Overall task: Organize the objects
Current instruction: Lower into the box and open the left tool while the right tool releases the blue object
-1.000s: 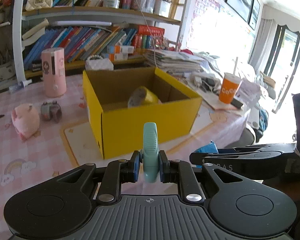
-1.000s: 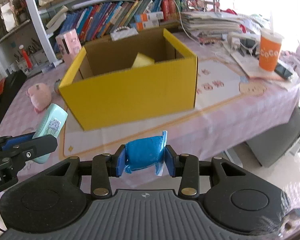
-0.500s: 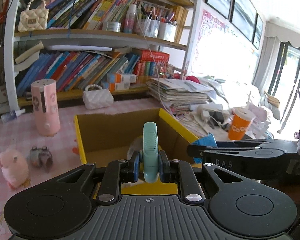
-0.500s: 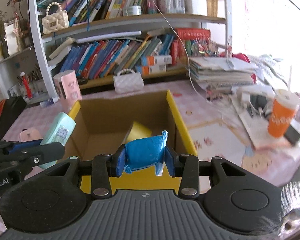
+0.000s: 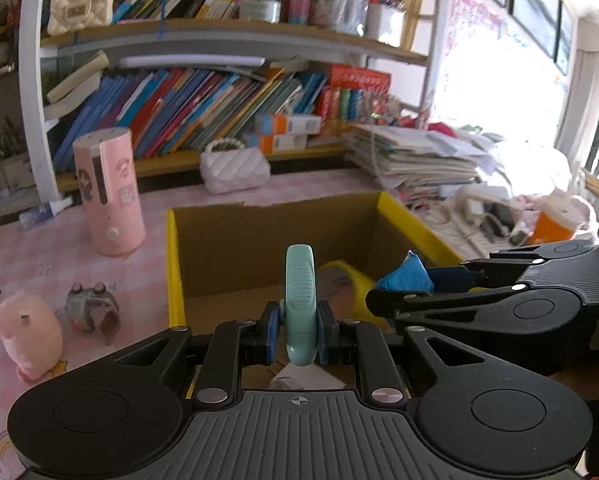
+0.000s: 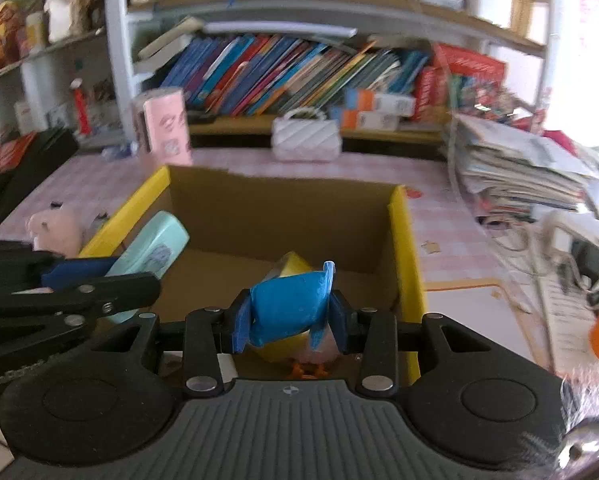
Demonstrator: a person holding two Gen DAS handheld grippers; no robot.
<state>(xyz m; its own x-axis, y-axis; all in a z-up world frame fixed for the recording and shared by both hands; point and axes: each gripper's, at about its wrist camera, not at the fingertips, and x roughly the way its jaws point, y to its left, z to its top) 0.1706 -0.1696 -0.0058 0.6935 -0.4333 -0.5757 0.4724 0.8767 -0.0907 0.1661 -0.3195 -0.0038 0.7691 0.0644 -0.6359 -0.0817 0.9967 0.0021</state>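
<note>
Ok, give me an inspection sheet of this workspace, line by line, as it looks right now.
Surface: table with pink checked cloth, crowded at its right end.
Job's things: yellow cardboard box open, a yellow roll inside; mint flat case and blue packet held above it.
Clutter: pink plush, small grey toy, pink cylinder, white quilted bag, paper stack, orange cup.
Grippers: left tool shut on the mint flat case; right tool shut on the blue packet.
Cables: tangled leads beside the papers.
Surroundings: bookshelf behind, bright window at right.
</note>
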